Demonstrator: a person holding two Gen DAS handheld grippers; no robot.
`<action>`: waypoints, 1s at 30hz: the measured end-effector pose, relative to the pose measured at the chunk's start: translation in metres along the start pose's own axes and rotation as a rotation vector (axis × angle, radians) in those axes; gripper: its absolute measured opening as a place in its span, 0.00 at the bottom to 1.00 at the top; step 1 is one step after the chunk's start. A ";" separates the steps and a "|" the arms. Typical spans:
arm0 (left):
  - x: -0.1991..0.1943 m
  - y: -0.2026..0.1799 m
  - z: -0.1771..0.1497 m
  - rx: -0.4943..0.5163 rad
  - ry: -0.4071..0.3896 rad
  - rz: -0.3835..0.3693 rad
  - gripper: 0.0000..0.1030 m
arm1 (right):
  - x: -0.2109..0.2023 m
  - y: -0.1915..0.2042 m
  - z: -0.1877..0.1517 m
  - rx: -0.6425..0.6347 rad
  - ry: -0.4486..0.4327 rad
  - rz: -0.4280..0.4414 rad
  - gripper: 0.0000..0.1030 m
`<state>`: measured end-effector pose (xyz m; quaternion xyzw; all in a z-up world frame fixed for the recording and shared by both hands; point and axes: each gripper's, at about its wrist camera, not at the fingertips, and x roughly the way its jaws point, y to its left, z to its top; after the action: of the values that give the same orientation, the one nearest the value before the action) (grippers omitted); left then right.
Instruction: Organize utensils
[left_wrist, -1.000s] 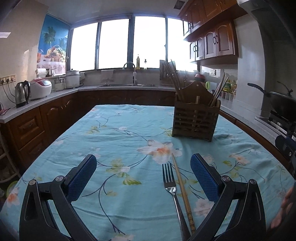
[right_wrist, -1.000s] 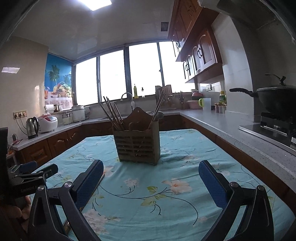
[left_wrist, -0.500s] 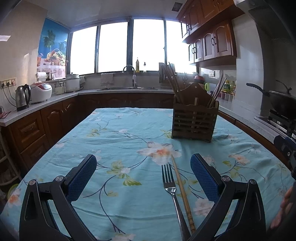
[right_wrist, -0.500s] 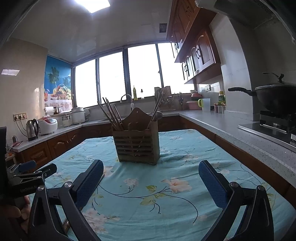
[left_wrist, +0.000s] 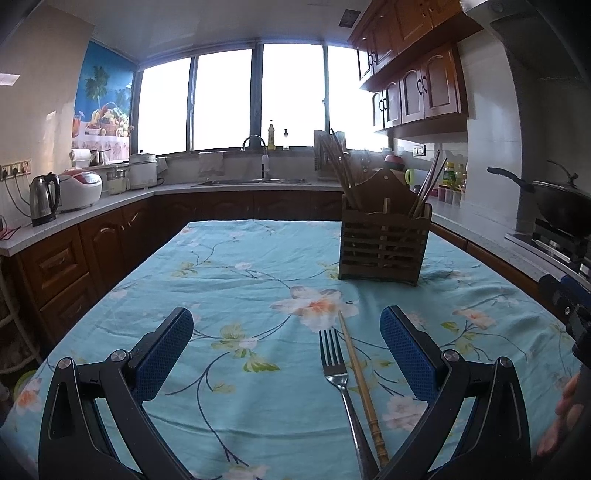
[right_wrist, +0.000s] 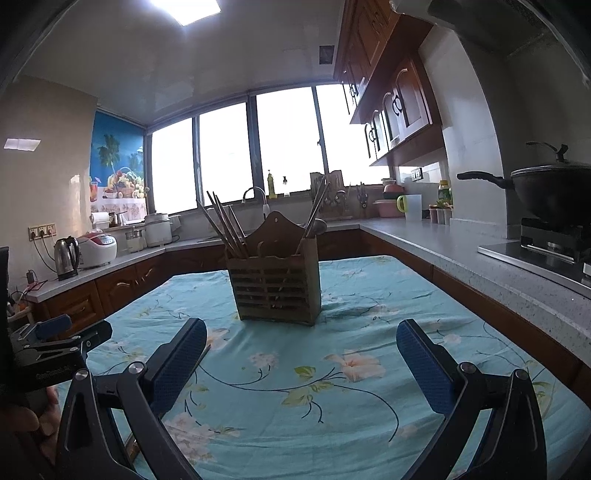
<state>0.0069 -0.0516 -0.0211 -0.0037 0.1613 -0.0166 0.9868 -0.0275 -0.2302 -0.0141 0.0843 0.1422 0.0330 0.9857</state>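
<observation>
Hovering above a floral turquoise tablecloth (left_wrist: 236, 266), both grippers hold their fingers spread wide with nothing between them.

Between the left gripper's (left_wrist: 286, 349) blue, mesh-textured pads (left_wrist: 164, 354), closer to the right-hand one, a shiny metal fork (left_wrist: 341, 384) and a slim wooden chopstick (left_wrist: 360, 380) lie side by side, tips pointing away; only the left wrist view shows them plainly. Beyond the fingertips stands a slatted wooden utensil holder (left_wrist: 384, 245) with a peaked back, long sticks leaning out of it. From the right gripper (right_wrist: 301, 358), that holder (right_wrist: 275, 290) sits straight ahead between the fingers, and the other gripper's black frame (right_wrist: 55, 345) appears at the left edge.
</observation>
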 end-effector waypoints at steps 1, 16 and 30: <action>0.000 0.000 0.000 0.001 0.000 0.000 1.00 | 0.000 0.000 -0.001 0.001 0.001 0.000 1.00; -0.001 -0.001 0.002 0.005 -0.008 0.002 1.00 | 0.000 0.000 -0.002 0.006 0.001 -0.002 1.00; 0.000 -0.003 0.002 0.009 0.002 -0.006 1.00 | 0.000 0.001 -0.001 0.005 0.004 -0.003 1.00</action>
<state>0.0077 -0.0543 -0.0191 0.0004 0.1620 -0.0206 0.9866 -0.0279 -0.2290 -0.0149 0.0865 0.1444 0.0316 0.9852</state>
